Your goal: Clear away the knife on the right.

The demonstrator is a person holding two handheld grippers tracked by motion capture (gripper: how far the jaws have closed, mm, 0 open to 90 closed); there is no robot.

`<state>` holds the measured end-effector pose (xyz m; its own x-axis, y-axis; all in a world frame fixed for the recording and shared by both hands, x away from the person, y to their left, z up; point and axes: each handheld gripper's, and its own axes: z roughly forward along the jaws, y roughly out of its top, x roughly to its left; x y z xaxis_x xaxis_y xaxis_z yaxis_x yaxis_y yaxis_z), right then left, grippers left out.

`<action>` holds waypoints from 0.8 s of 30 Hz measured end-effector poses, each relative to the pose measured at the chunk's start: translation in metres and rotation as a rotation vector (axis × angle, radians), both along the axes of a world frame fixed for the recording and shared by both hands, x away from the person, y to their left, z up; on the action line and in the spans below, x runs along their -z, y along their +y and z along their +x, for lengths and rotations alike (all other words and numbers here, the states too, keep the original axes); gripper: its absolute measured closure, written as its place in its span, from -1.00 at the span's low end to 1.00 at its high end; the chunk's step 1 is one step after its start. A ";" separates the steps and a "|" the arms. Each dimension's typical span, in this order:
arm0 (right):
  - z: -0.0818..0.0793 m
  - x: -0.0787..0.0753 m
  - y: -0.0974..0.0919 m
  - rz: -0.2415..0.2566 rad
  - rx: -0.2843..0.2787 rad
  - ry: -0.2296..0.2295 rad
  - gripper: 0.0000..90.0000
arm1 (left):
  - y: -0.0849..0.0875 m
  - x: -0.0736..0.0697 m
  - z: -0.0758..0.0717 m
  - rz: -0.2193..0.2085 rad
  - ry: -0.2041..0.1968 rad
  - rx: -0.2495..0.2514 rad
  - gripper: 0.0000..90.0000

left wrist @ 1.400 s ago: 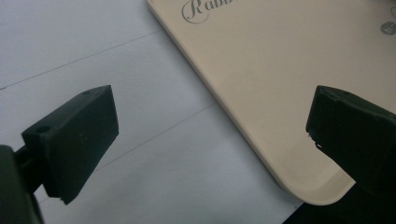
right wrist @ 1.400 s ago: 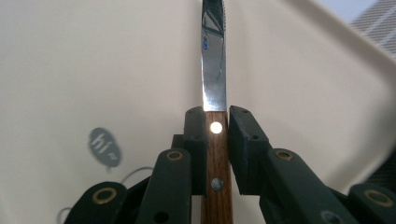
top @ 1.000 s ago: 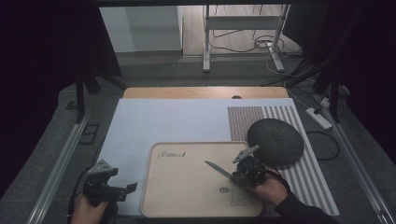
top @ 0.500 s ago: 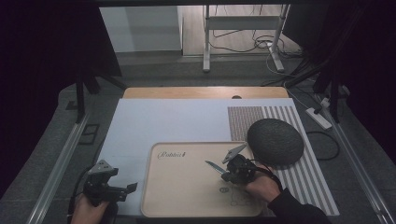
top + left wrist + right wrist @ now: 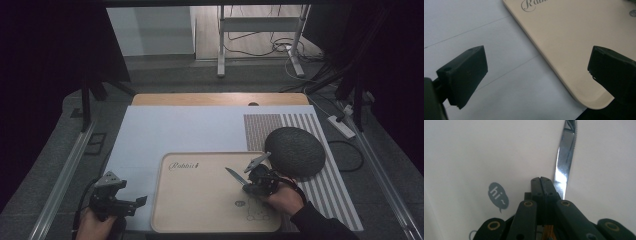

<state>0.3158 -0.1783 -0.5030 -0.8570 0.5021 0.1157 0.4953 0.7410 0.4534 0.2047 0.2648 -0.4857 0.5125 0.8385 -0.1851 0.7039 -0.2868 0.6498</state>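
A beige tray (image 5: 200,200) with script lettering lies at the table's near edge. My right gripper (image 5: 248,183) is low over its right half, jaws pressed together. A table knife (image 5: 233,176) juts from them toward the upper left. In the right gripper view the serrated blade (image 5: 565,157) runs past the right side of the shut jaws, over the tray and beside a grey "hi~" bubble (image 5: 498,195). My left gripper (image 5: 136,201) rests on the white mat left of the tray. In the left gripper view its jaws (image 5: 536,70) stand wide apart over the tray's corner (image 5: 596,100).
A dark grey domed round object (image 5: 295,150) sits on the striped mat (image 5: 330,190) just right of the tray, close behind my right hand. The white mat (image 5: 175,130) stretches to the far wooden edge (image 5: 220,99). Metal rails flank the table.
My right gripper shifted a little left along the knife, toward the tray's middle, and its jaws closed. The left gripper stayed put.
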 end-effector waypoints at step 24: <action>0.010 -0.002 -0.036 0.003 0.116 0.029 0.98 | 0.001 0.000 0.000 -0.007 0.002 -0.002 -0.94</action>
